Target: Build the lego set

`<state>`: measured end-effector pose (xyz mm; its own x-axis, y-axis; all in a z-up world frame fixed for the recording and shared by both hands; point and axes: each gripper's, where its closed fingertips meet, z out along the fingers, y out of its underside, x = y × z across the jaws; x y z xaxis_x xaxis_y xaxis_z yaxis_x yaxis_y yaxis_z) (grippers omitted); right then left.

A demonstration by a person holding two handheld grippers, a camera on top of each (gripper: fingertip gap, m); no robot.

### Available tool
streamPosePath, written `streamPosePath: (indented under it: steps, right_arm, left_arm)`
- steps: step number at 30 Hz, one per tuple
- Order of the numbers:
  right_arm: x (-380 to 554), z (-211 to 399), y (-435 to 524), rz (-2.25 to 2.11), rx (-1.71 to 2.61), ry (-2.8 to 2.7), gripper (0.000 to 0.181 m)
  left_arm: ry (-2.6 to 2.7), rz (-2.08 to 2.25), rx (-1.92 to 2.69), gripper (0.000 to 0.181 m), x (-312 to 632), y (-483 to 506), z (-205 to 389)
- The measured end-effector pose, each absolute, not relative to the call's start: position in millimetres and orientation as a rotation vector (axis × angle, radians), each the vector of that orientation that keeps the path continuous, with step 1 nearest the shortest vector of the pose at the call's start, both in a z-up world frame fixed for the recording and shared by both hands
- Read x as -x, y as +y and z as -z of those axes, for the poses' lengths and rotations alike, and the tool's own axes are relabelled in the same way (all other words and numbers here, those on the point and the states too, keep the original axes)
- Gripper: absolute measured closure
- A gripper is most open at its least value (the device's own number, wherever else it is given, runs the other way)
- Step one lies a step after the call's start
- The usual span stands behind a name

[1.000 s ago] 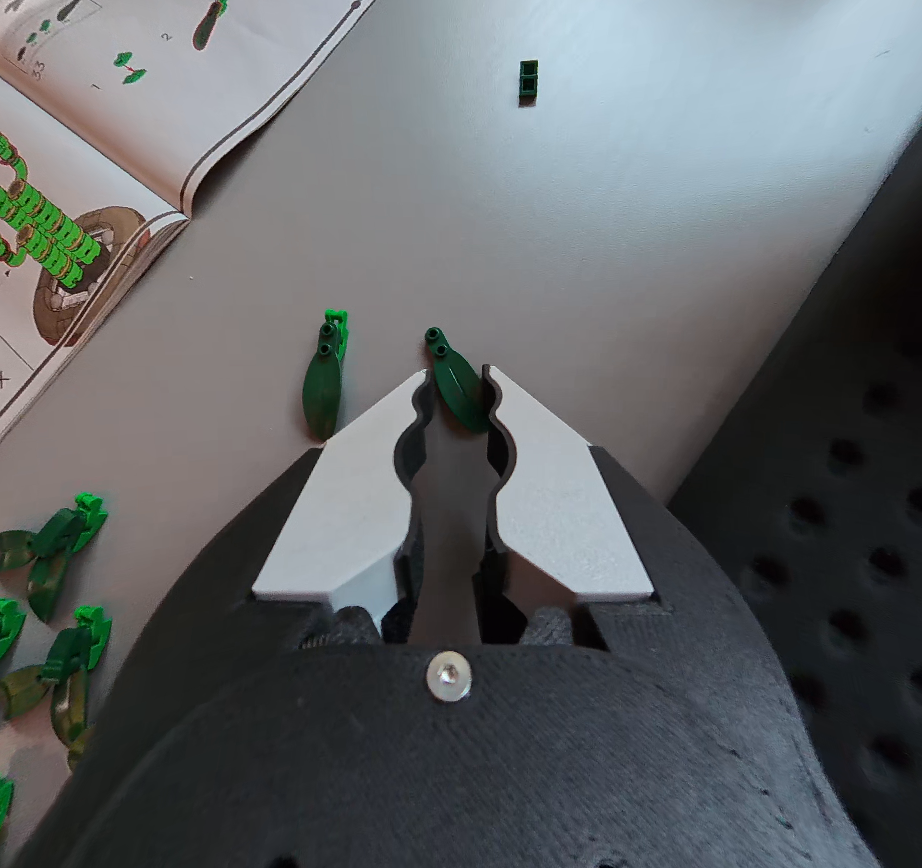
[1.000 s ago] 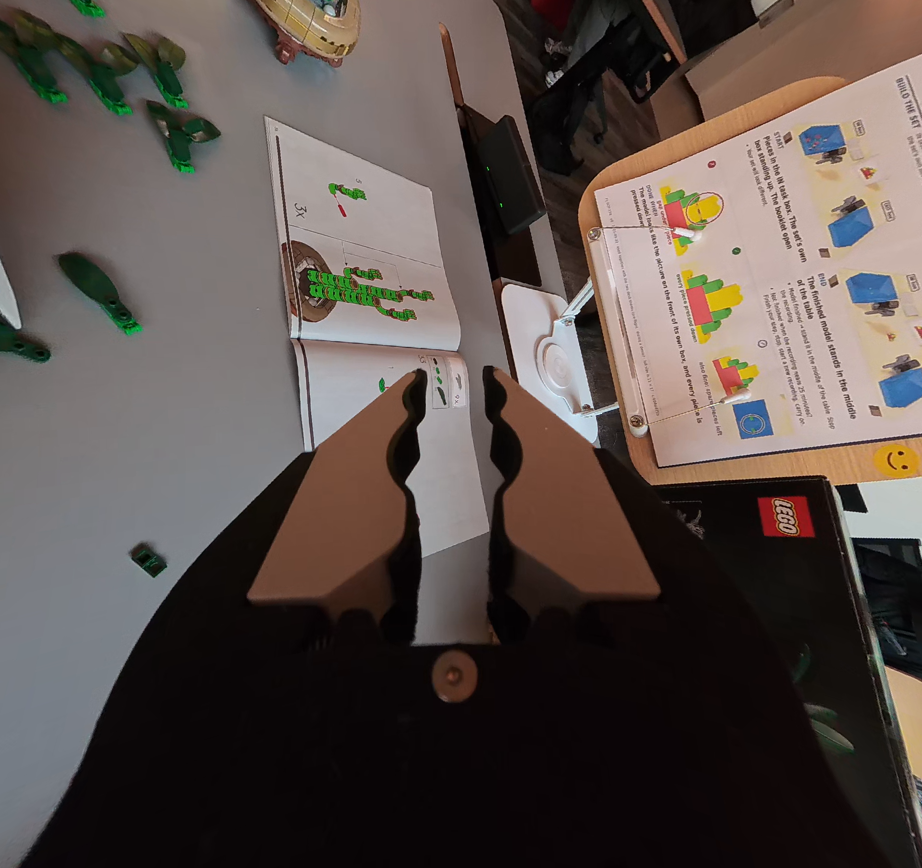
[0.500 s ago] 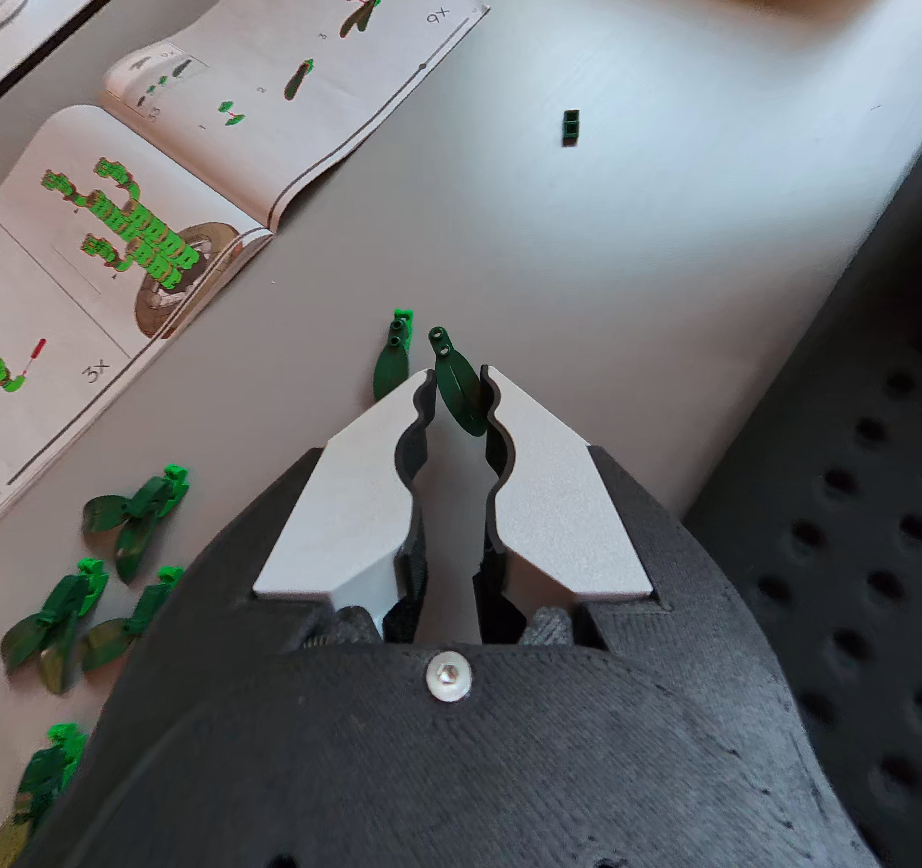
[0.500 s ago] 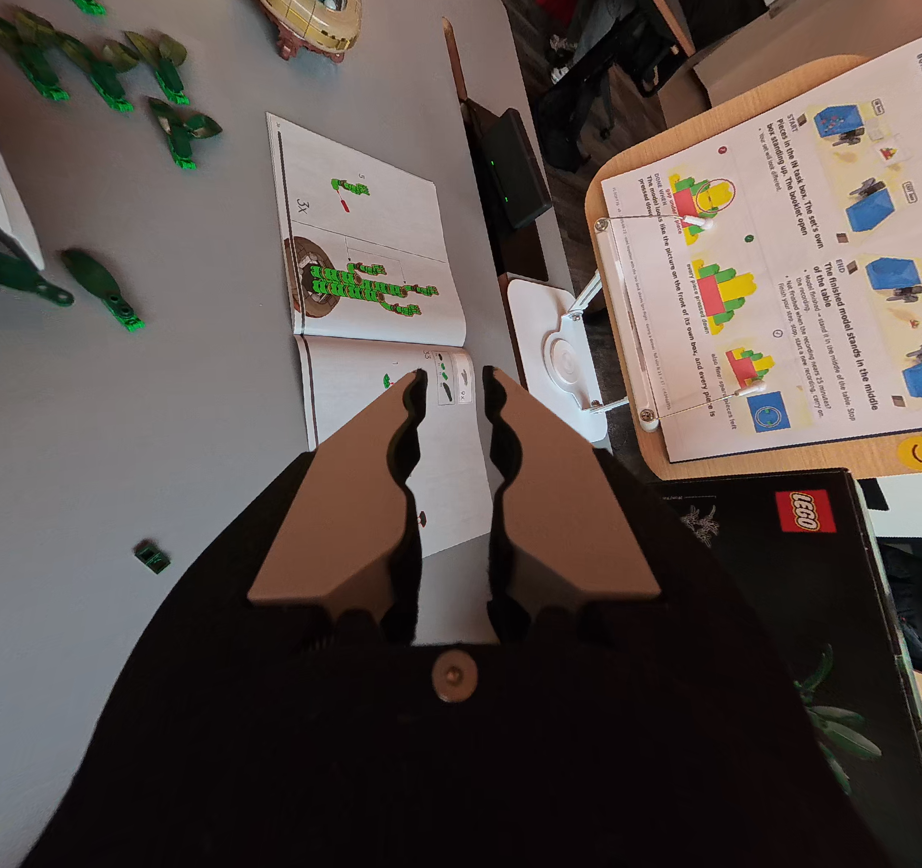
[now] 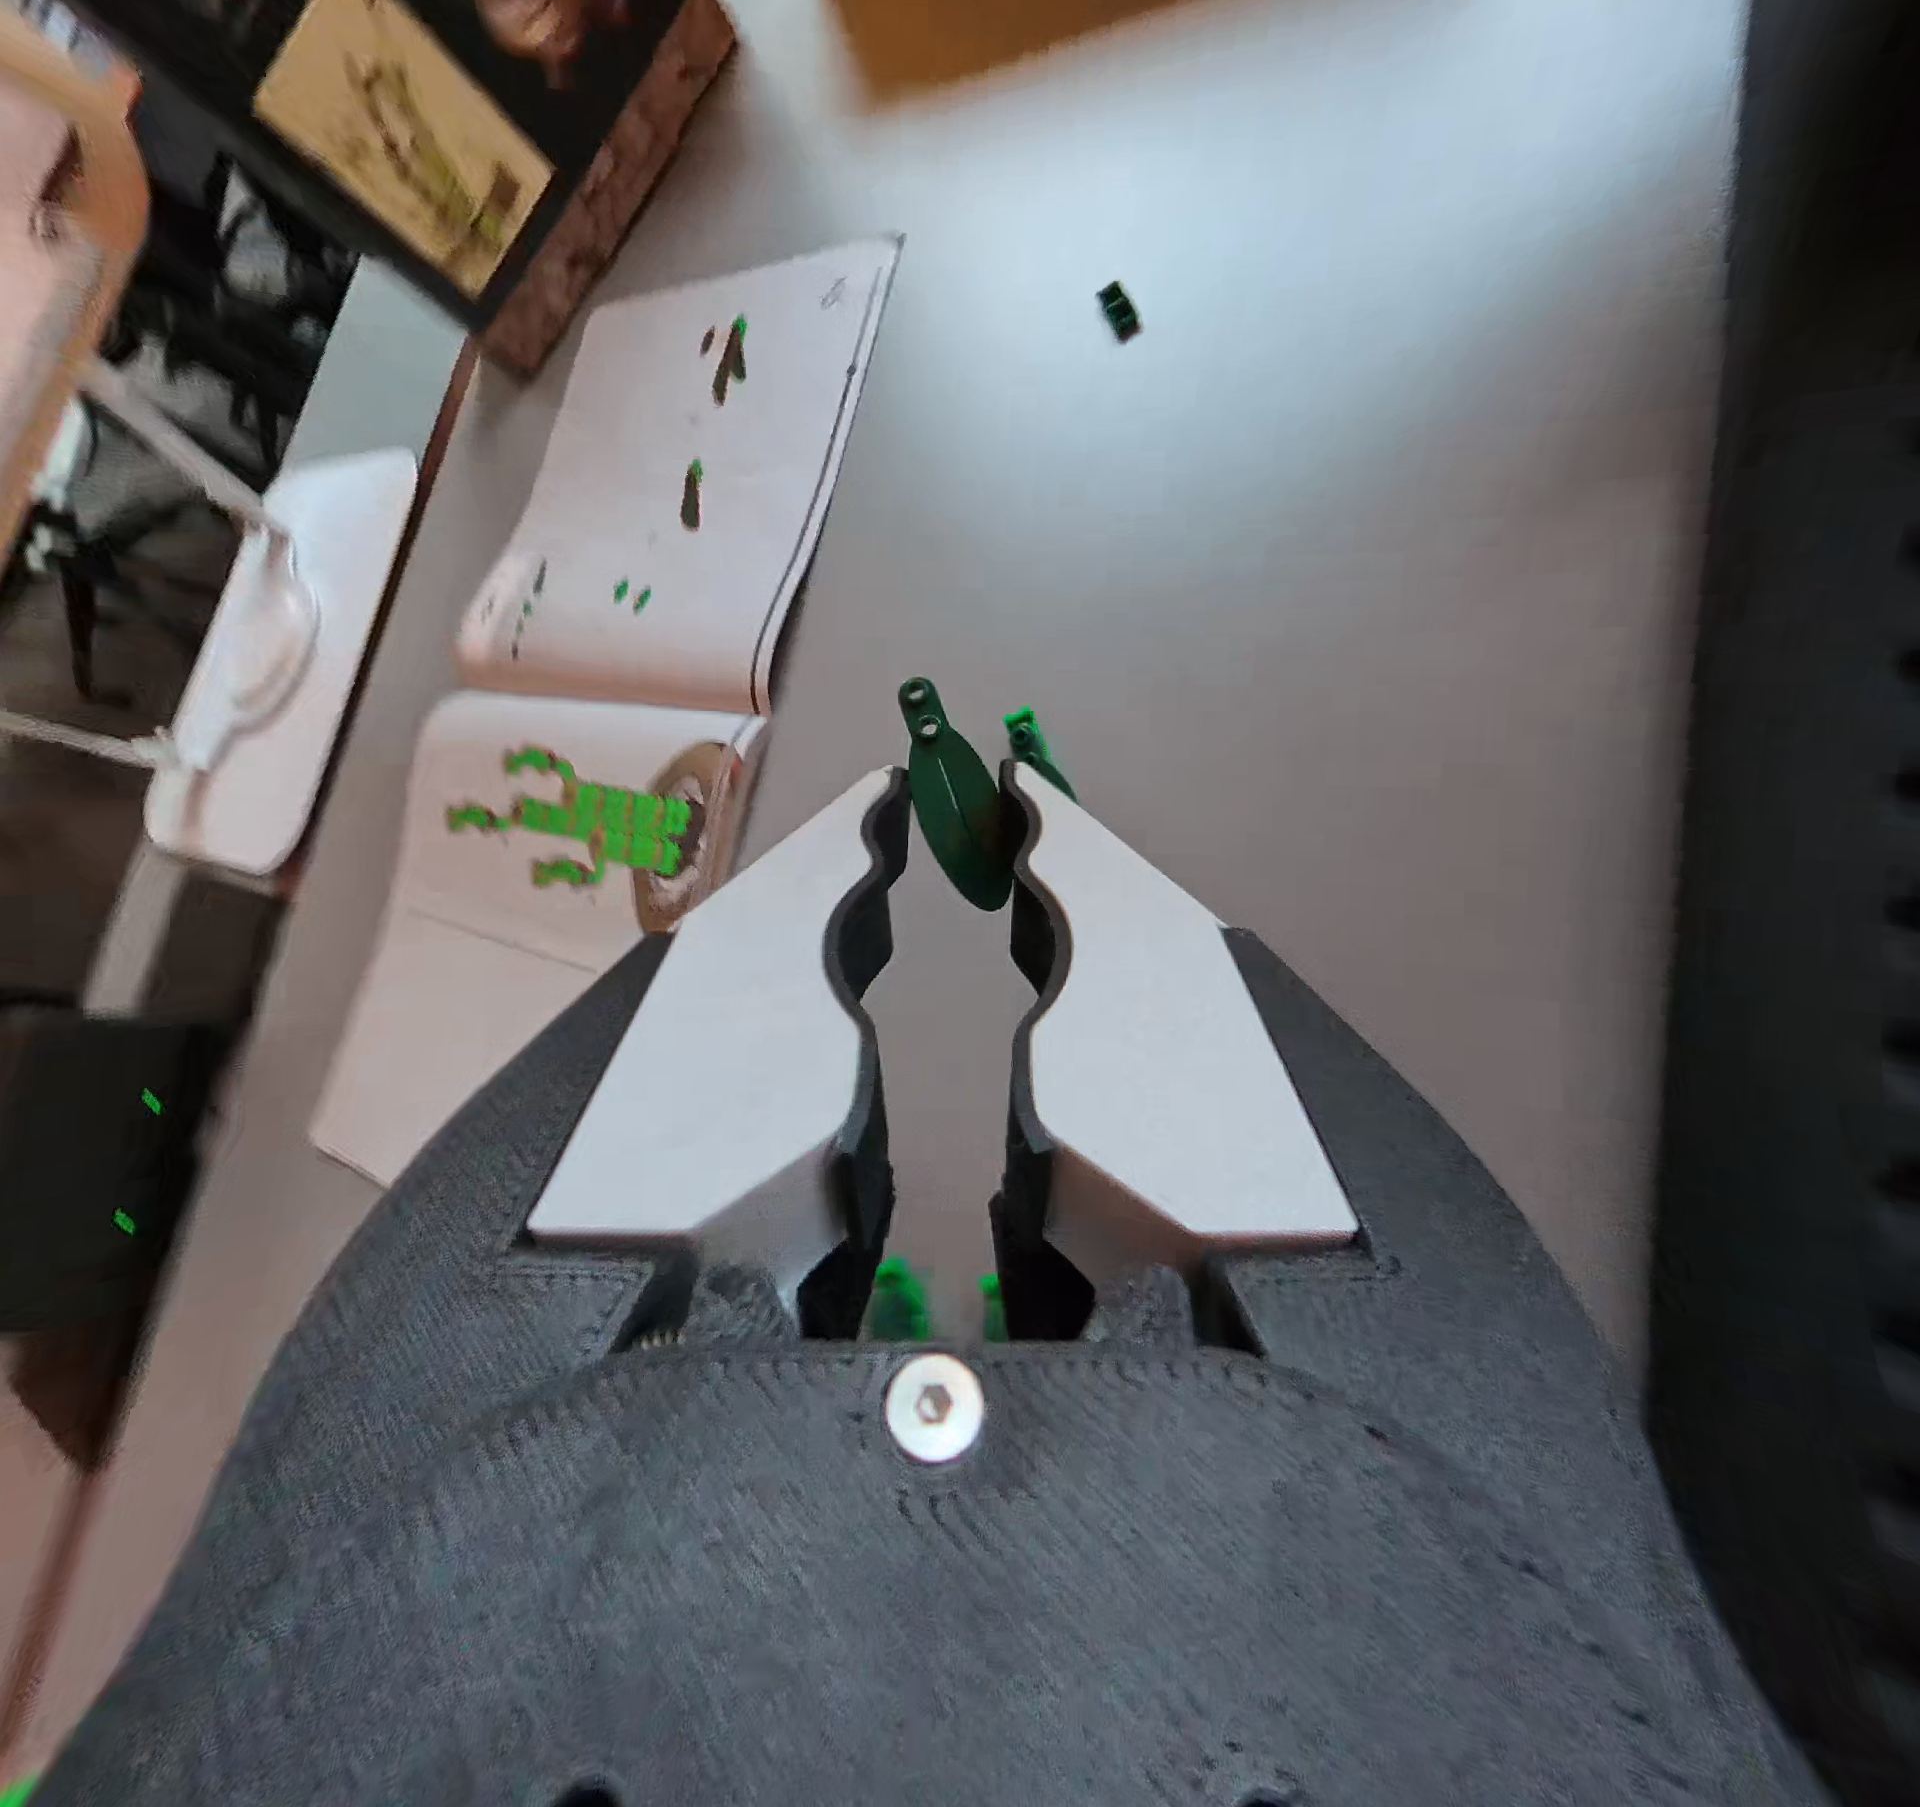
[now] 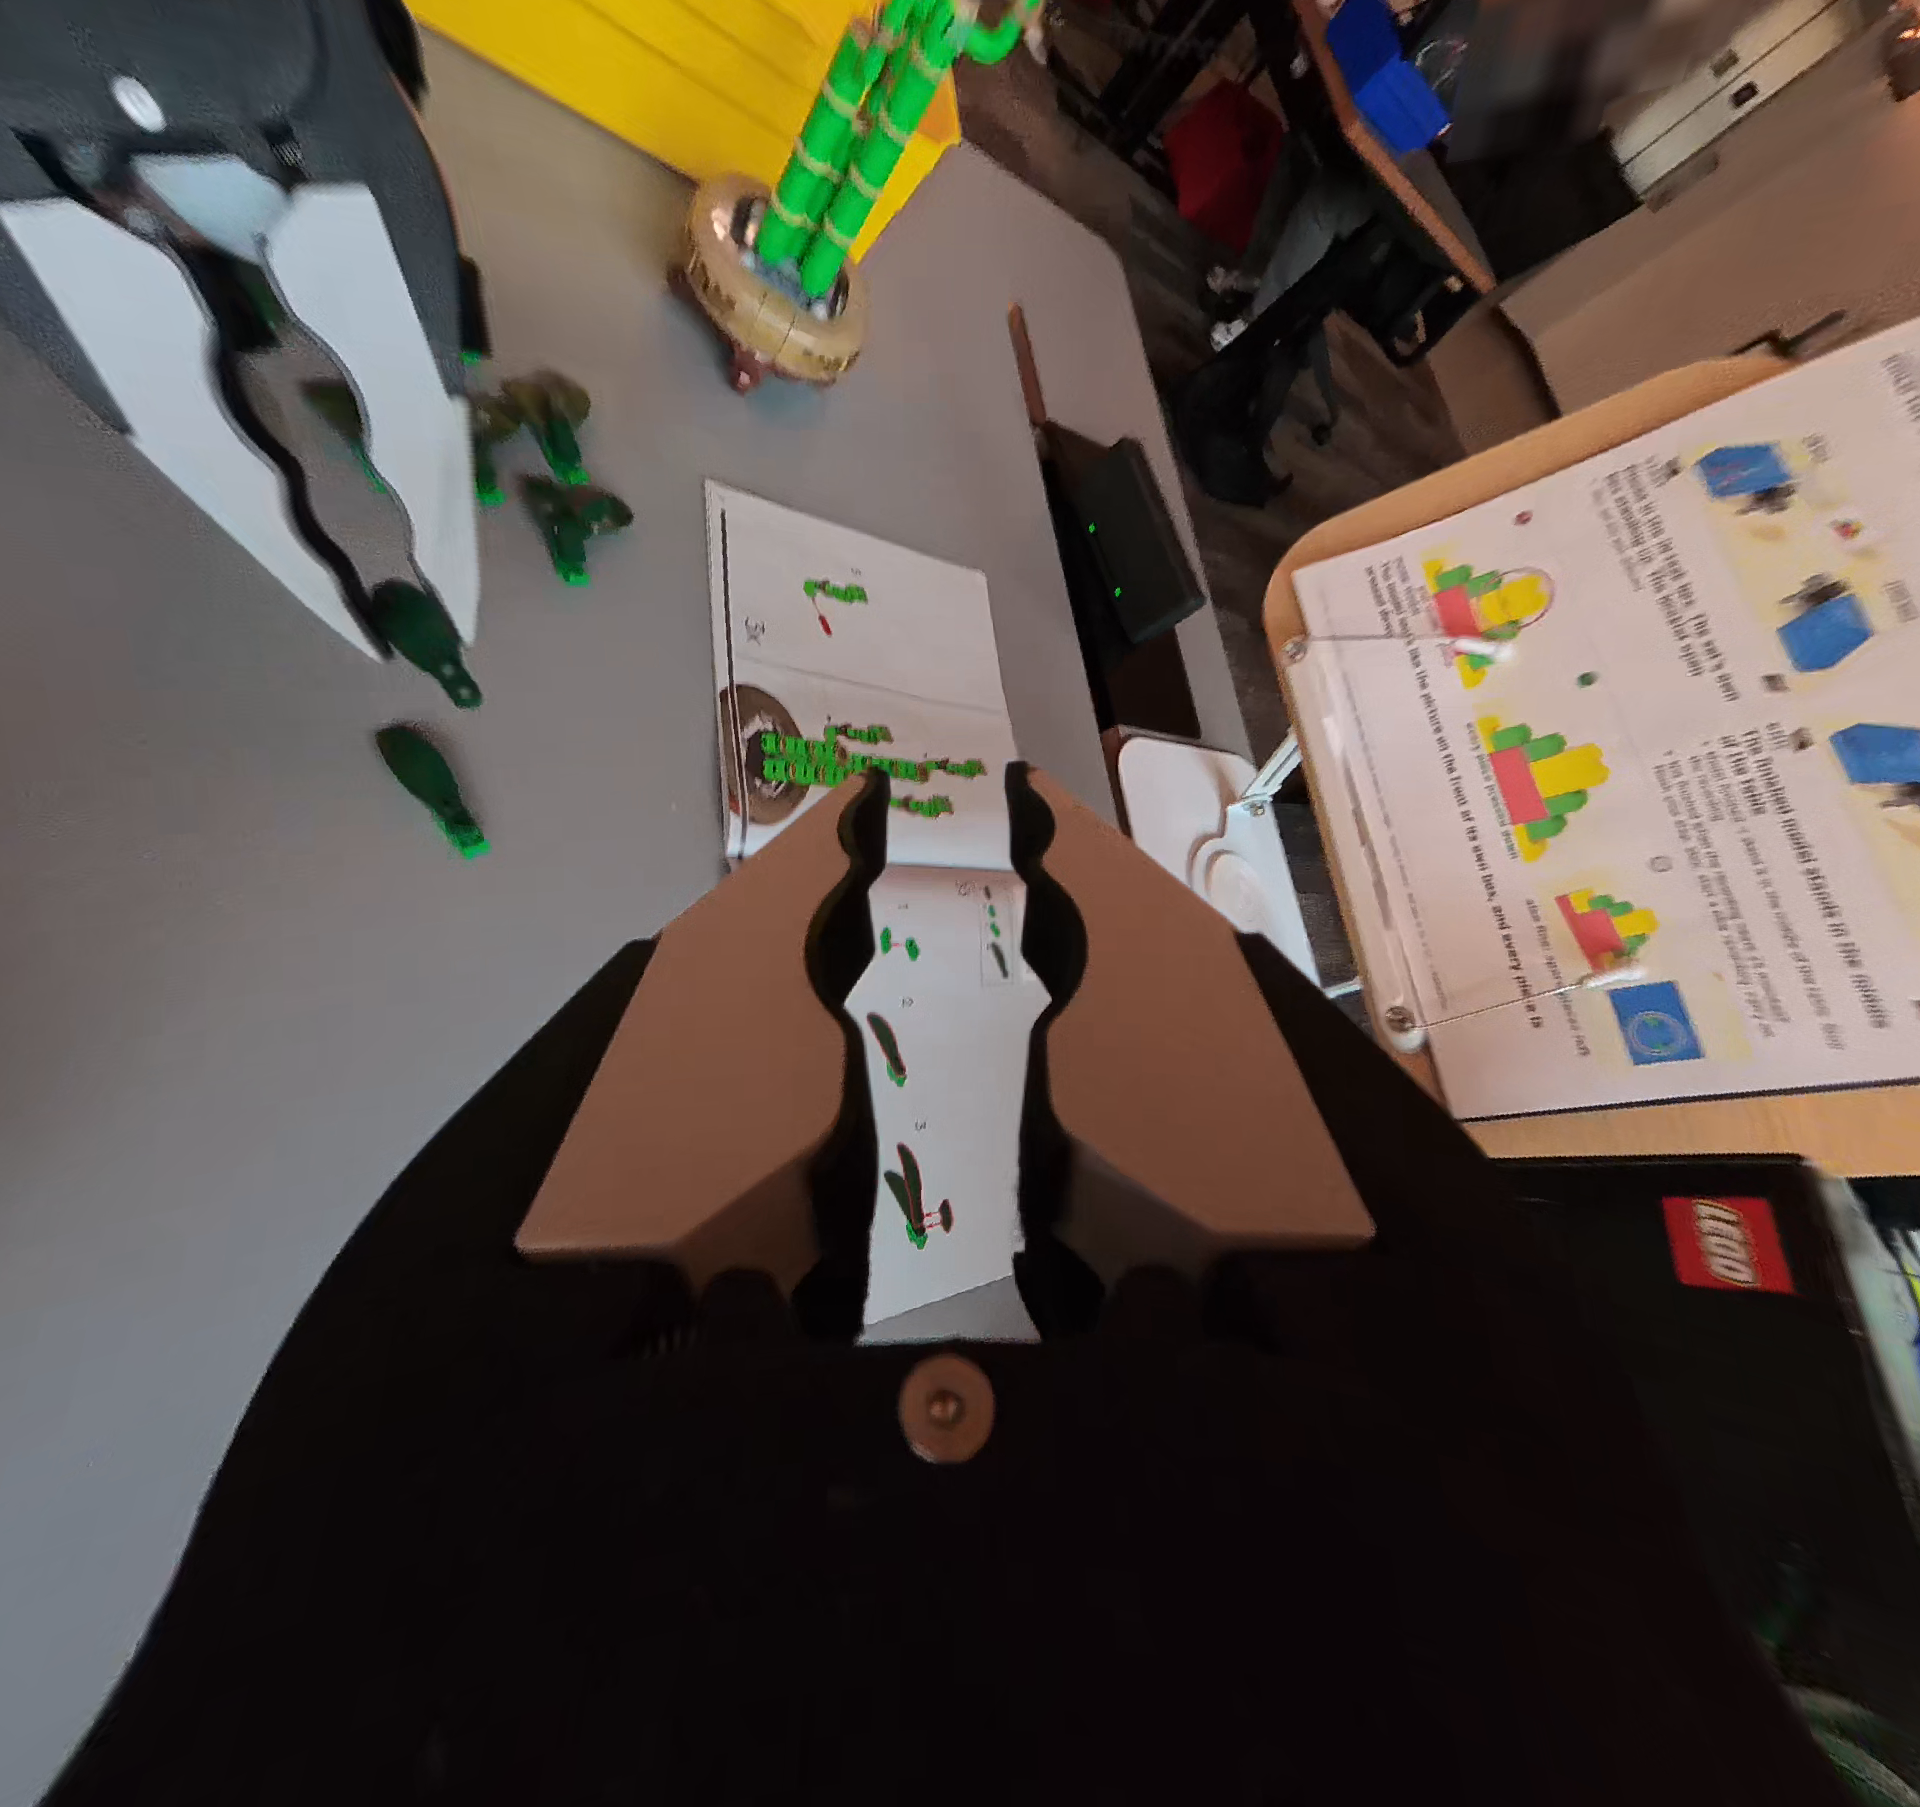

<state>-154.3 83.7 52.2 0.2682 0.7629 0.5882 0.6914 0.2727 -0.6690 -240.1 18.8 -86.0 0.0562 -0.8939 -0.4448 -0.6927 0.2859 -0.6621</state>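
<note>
Dark green leaf piece [image 5: 954, 817]: clamped near the tips of the left gripper [image 5: 951, 791], centre of the left wrist view; long axis roughly in line with the fingers, two-hole stem end projecting forward past the tips, blade tilted back toward the right finger. Seen again at left of the right wrist view [image 6: 424, 637], stem end pointing down toward the grey table [image 6: 208, 926], lifted clear of it.

Second leaf with bright green clip [image 6: 431, 789]: flat on the table just below the held piece in the right wrist view, apart from it; in the left wrist view just past the right finger [image 5: 1029, 741]. Likely mate for the next joint.

Small dark green brick [image 5: 1117, 311]: upper right of centre, left wrist view, well apart.

Right gripper [image 6: 943, 786]: fingers apart, empty, over the open instruction booklet [image 6: 862, 635]; farther from the loose leaf than the left.

Bamboo model in round pot [image 6: 821, 240]: upper centre, right wrist view. Leaf clusters [image 6: 551, 469] between it and the left gripper.
</note>
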Motion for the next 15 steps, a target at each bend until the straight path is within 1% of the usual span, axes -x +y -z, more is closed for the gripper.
streamPosePath:
  steps: [3, 5, 8, 10, 12, 15]
  right_arm:
    - [174, -88, 55, -0.165, 1.379, -1.397, 0.163]
    - [186, -82, 45, -0.221, 1.390, -1.463, 0.163]
    - [196, -31, 33, -0.313, 1.458, -1.636, 0.163]
    - [203, 4, 24, -0.366, 1.477, -1.674, 0.163]
    - [212, 33, 18, -0.373, 1.445, -1.678, 0.163]
    - [224, 65, 21, -0.395, 1.427, -1.636, 0.164]
  left_arm:
    - [1.880, 0.303, 1.312, 0.166, 241, 20, 73]
    - [1.934, 0.375, 1.252, 0.166, 238, 22, 65]
    - [1.972, 0.546, 1.222, 0.166, 235, 21, 68]
    - [1.973, 0.589, 1.194, 0.166, 237, 20, 81]
    - [2.015, 0.472, 1.107, 0.166, 245, 23, 98]
    - [1.981, 0.372, 1.015, 0.166, 249, 26, 101]
